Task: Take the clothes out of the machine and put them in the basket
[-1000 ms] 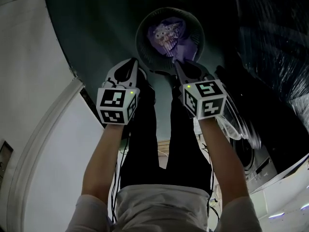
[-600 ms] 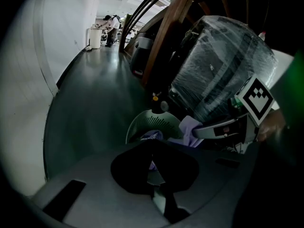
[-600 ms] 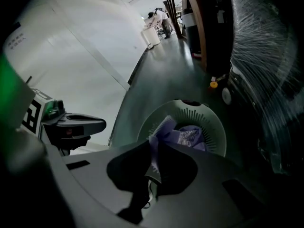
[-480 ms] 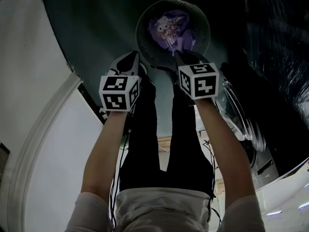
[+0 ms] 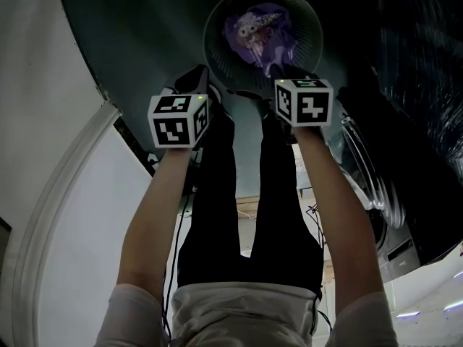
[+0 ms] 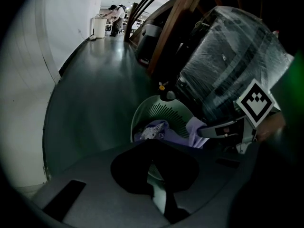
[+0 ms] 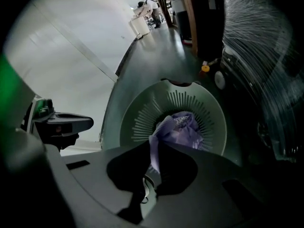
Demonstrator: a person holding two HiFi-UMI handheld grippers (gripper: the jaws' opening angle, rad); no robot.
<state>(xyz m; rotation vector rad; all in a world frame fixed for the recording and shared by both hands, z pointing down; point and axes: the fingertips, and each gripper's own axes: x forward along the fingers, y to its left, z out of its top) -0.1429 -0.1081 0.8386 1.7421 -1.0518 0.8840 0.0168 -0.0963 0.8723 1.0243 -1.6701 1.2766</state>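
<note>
One basket [image 5: 217,60], one lavender clothes heap [image 5: 257,32] inside it, upper centre of the head view.
Two hand-held grippers at its lower rim: right hand-held gripper [image 5: 278,69] clamped on a lavender strip [image 7: 155,148] of the heap, left hand-held gripper [image 5: 197,76] jaws together, empty. Bare floor [image 5: 145,27] left of the basket; film-wrapped machine [image 5: 419,71] close at right.

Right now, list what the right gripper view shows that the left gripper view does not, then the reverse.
Right gripper view only: the right gripper's shut jaws pinching a strip of the purple garment, and the left gripper alongside. Left gripper view only: the right gripper's marker cube and a plastic-wrapped machine. Both: the green basket with the purple garment inside.
</note>
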